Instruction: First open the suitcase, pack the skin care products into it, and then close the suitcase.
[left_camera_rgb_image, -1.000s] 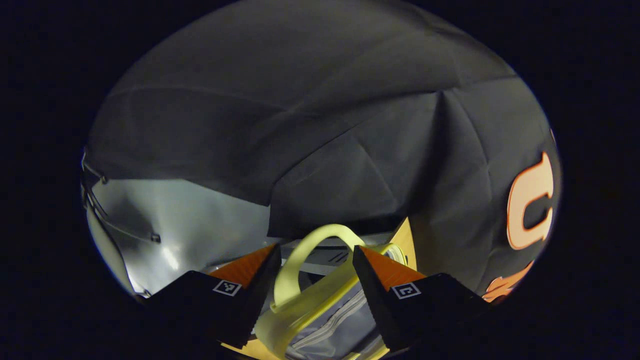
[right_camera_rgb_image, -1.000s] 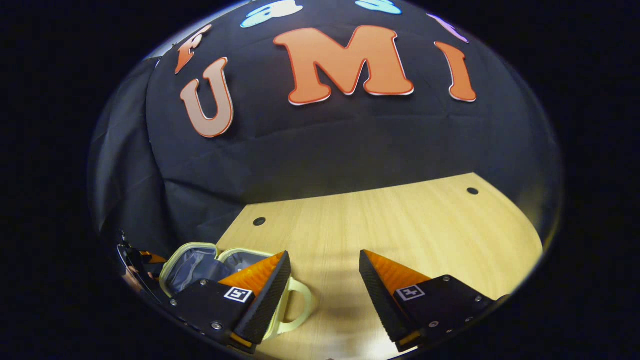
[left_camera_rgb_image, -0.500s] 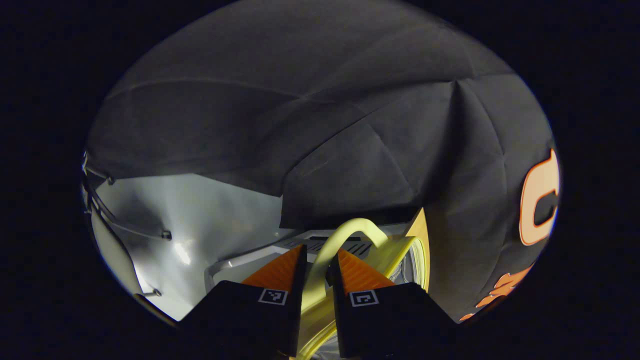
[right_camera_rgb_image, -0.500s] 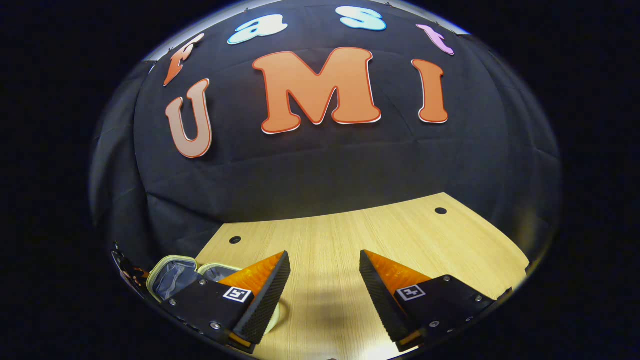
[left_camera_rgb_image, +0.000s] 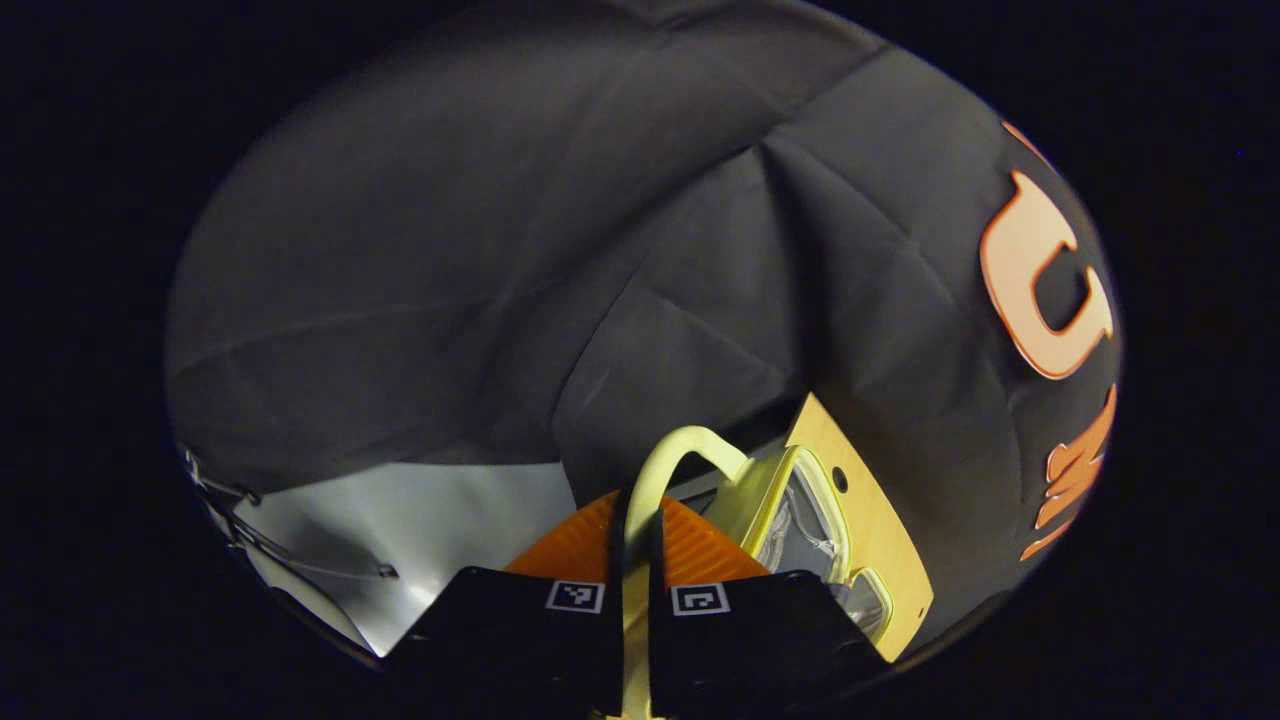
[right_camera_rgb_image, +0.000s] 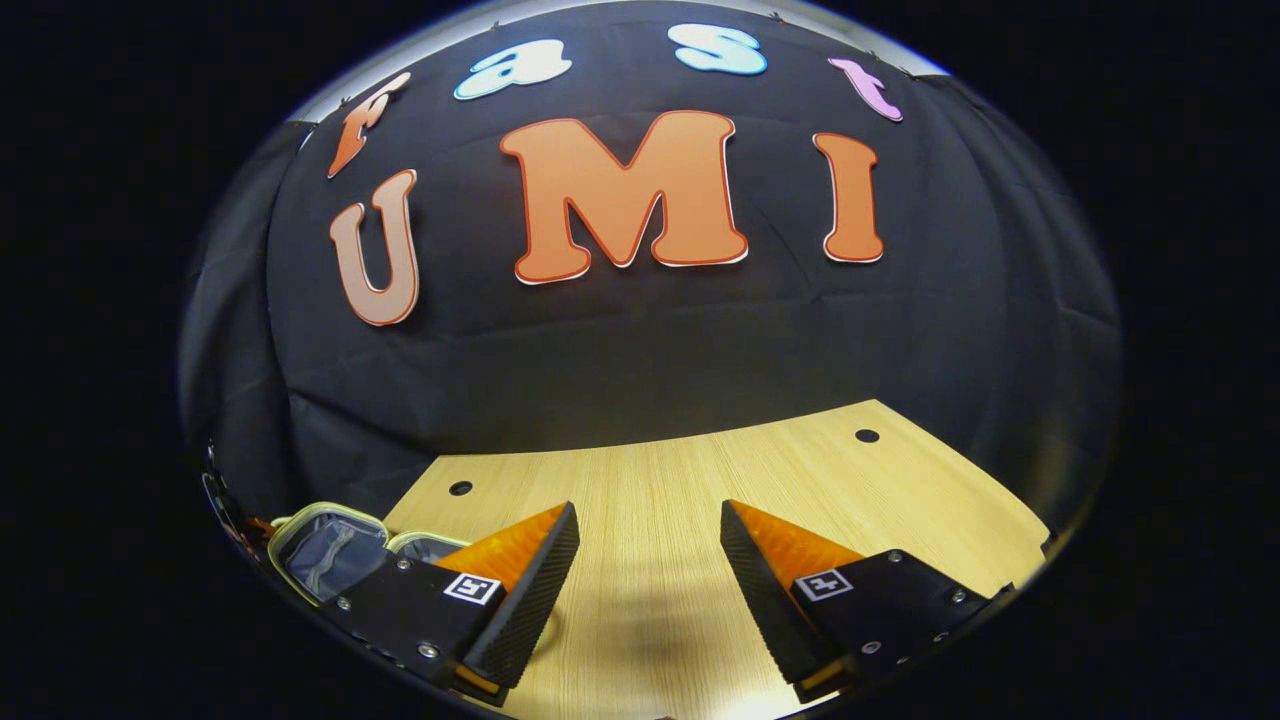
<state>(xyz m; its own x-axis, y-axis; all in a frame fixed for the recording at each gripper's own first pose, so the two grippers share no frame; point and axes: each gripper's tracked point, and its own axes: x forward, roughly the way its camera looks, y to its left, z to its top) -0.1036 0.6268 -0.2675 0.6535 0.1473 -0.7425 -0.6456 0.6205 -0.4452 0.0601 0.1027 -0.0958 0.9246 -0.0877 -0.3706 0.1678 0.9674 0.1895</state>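
The small pale-yellow suitcase (left_camera_rgb_image: 775, 490) lies open on the wooden table (left_camera_rgb_image: 880, 520), and its grey lining shows. My left gripper (left_camera_rgb_image: 640, 515) is shut on the suitcase's arched yellow handle (left_camera_rgb_image: 685, 440), which rises between the two fingers. In the right gripper view the suitcase (right_camera_rgb_image: 330, 550) sits at the lower left edge with both grey-lined halves open. It is partly hidden behind my right gripper's left finger. My right gripper (right_camera_rgb_image: 645, 575) hovers open over the bare table (right_camera_rgb_image: 700, 500) to the right of the case, holding nothing.
Black cloth walls close the booth behind and beside the table. Two small dark holes (right_camera_rgb_image: 460, 488) (right_camera_rgb_image: 867, 436) mark the tabletop's far edge. A white panel (left_camera_rgb_image: 440, 515) lies low on the left in the left gripper view.
My left gripper went from open around the handle to shut on it, and its view has swung. My right gripper stayed open while the suitcase slid toward the lower left of its view.
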